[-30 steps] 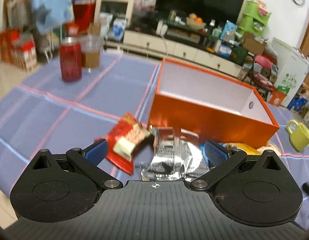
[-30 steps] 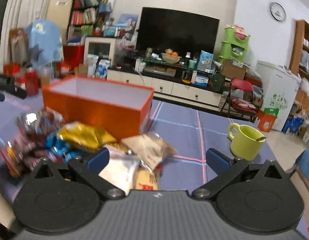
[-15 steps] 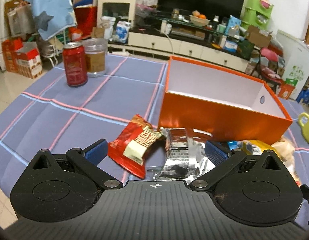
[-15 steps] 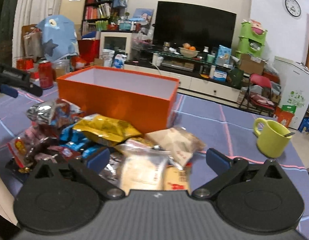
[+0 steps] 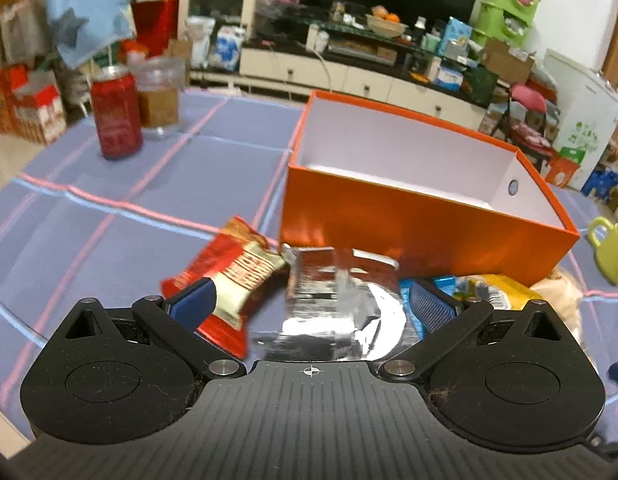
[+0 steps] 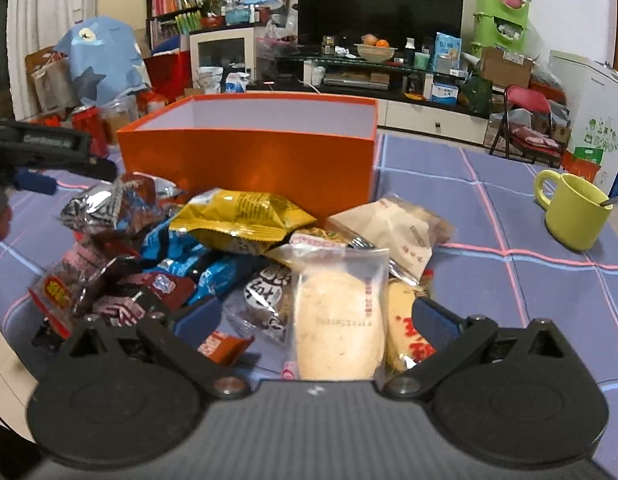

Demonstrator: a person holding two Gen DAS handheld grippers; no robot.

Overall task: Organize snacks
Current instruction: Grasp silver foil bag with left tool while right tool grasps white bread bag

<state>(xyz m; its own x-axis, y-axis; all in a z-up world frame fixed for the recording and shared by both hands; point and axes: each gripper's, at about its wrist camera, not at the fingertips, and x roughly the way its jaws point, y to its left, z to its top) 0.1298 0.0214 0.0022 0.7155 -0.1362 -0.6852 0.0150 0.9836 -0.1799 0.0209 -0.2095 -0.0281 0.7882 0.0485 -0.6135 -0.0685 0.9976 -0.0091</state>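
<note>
Snacks (image 6: 245, 256) under both grippers, jaws wide

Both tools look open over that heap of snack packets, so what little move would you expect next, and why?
Probably the right tool eases down and shuts on the clear packet with a pale biscuit. That packet lies between its open fingers, on top of the heap, and the orange cardboard box behind looks empty so far.

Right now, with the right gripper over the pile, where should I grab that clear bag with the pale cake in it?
Take the clear bag across its narrow width at mid-body, coming straight down from above with the right gripper. It lies flat on top of the pile, lengthwise between the open jaws, and its long sides look free, while its top seal is thin and probably slippery.
</note>
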